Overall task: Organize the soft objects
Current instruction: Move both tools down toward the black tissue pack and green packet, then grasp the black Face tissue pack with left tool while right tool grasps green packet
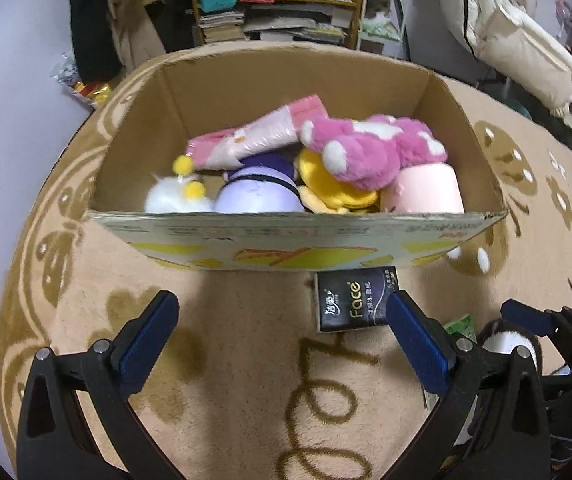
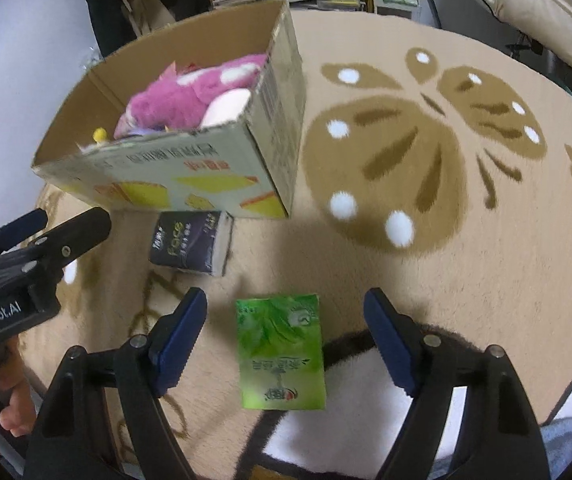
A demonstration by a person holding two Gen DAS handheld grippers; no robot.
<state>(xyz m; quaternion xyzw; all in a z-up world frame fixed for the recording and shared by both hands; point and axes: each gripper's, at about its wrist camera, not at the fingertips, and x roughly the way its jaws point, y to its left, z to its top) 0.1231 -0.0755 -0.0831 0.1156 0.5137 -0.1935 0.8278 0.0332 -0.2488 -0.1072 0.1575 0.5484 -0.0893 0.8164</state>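
Cardboard box [image 1: 298, 76] already holds the plush toys [image 1: 370, 148]; the black tissue pack [image 2: 190, 244] and green pack [image 2: 280, 354] remain on the carpet [image 2: 446, 260]. Both tools, left [image 1: 282, 332] and right [image 2: 286, 332], gape empty.

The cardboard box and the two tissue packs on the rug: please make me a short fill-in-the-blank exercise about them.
1. The pink plush toy lies inside the cardboard ____.
2. Between the open fingers of the right claw lies a ____ tissue pack.
3. The black tissue pack lies on the ____, outside the box.
4. The left claw holds ____.

Missing words: box; green; rug; nothing
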